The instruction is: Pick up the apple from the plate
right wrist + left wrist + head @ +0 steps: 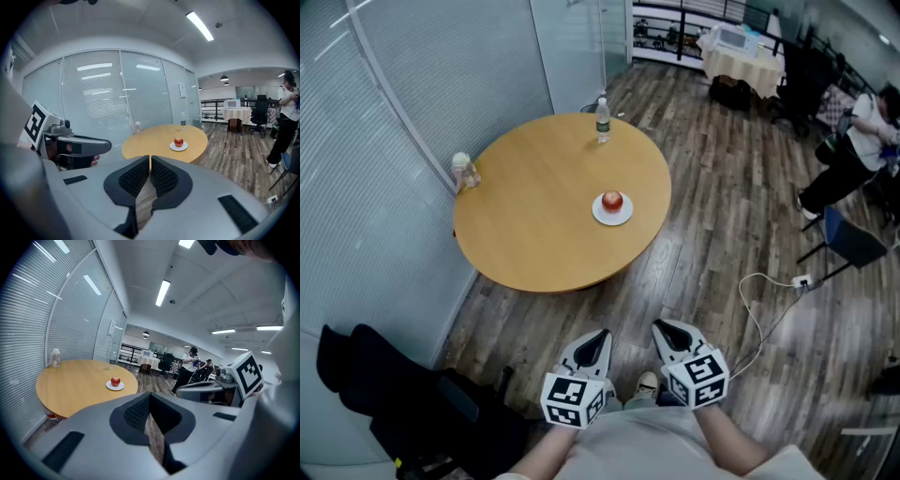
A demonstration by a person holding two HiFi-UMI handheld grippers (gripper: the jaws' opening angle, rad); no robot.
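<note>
A red apple (612,200) sits on a small white plate (612,216) on the right half of a round wooden table (534,216). Both grippers hover low over the floor, well short of the table's near edge. My left gripper (604,334) is shut with nothing in it, and my right gripper (660,327) is shut and empty beside it. The left gripper view has the apple (115,381) far off beyond the closed jaws of the left gripper (150,397). In the right gripper view the apple (178,141) stands past the right gripper (150,158).
A clear bottle (602,120) stands at the table's far edge and a small jar (465,172) at its left edge. Glass walls with blinds run along the left. A person (862,141) and chairs are at the far right. A white cable (769,300) lies on the wood floor; a black bag (384,384) lies at lower left.
</note>
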